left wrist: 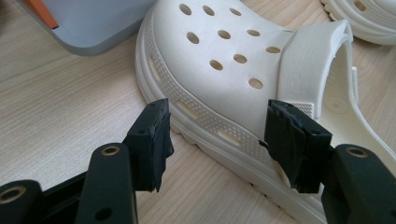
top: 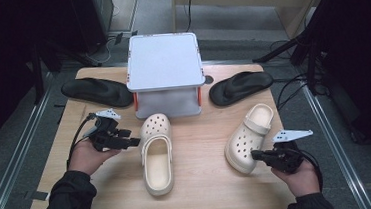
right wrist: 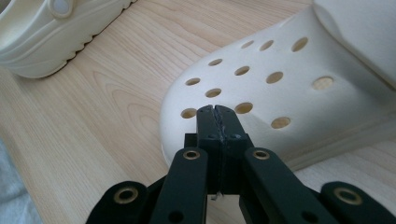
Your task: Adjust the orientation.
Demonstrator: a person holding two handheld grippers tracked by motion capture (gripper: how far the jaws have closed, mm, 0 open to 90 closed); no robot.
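A: Left claw: released, jaws spread beside the middle cream clog on the desk, below the grey stand.

B: Right claw: clenched, empty, tips at the right cream clog's perforated toe.

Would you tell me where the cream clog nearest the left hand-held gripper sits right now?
In the high view the cream clog lies at table centre, toe toward the grey stand, just right of the left hand-held gripper.
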